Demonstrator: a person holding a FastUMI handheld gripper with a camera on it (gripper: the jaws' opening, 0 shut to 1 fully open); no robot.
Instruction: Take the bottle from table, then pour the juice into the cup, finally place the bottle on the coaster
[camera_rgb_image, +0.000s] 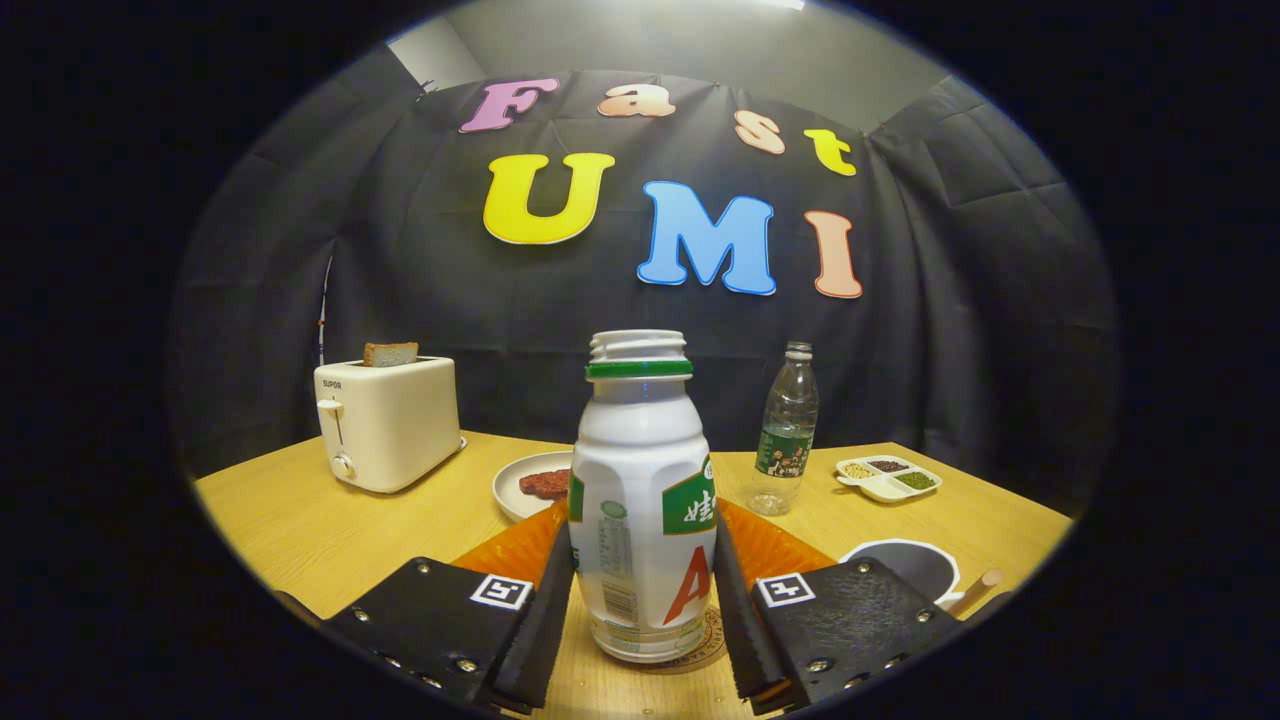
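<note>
- Bottles, two: one white bottle (641, 500) between my fingers, one clear bottle (785, 432) beyond them.
- Toaster (388, 421), one, holding one slice of toast (390, 353).
- Plate (518, 488), one, with one reddish piece of food (545, 483).
- Divided dish (889, 479), one, three compartments.
- Orange mat (520, 548), one.
- Cup (912, 566), one.
- Coaster (712, 640), one.
- My gripper (641, 625), one, two fingers.

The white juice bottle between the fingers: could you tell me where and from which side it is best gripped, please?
Grip the white juice bottle at its waist, side-on from the gripper's present approach. It stands upright and uncapped on the coaster, and the recessed side panels suit the flat fingers flanking it.
</note>
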